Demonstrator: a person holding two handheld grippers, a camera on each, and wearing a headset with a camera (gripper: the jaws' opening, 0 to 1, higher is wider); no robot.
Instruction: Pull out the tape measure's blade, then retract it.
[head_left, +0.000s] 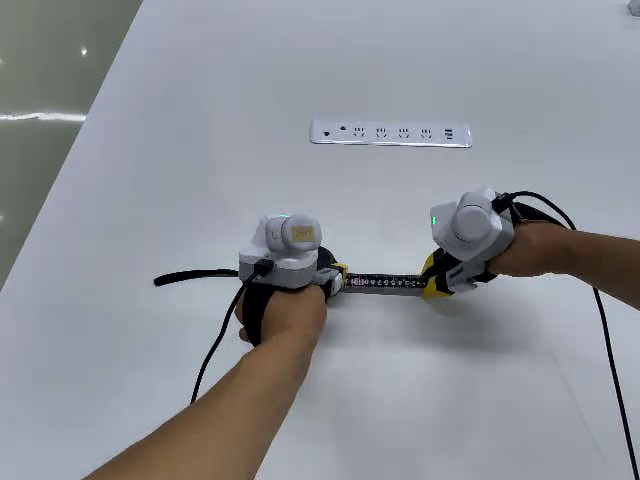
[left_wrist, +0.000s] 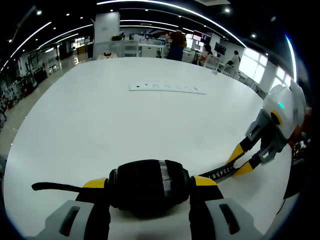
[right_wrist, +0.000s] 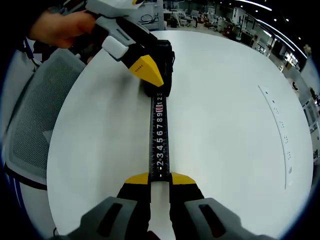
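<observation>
Yellow-tipped jaws of the left gripper (head_left: 333, 281) are closed on the black tape measure case (left_wrist: 149, 185), one jaw on each side, with the case low over the white desk (head_left: 300, 80). From the case the blade (right_wrist: 159, 135) runs straight across to the right gripper (right_wrist: 160, 179), whose jaws are pinched together on the blade's end. The left hand (head_left: 285, 312) wraps its gripper from behind, forearm reaching forward. The right hand (head_left: 535, 250) comes in from the side, its gripper pointing at the left one. A black strap (head_left: 195, 277) lies on the left gripper's outer side, and a power strip (head_left: 390, 133) lies well beyond both.
</observation>
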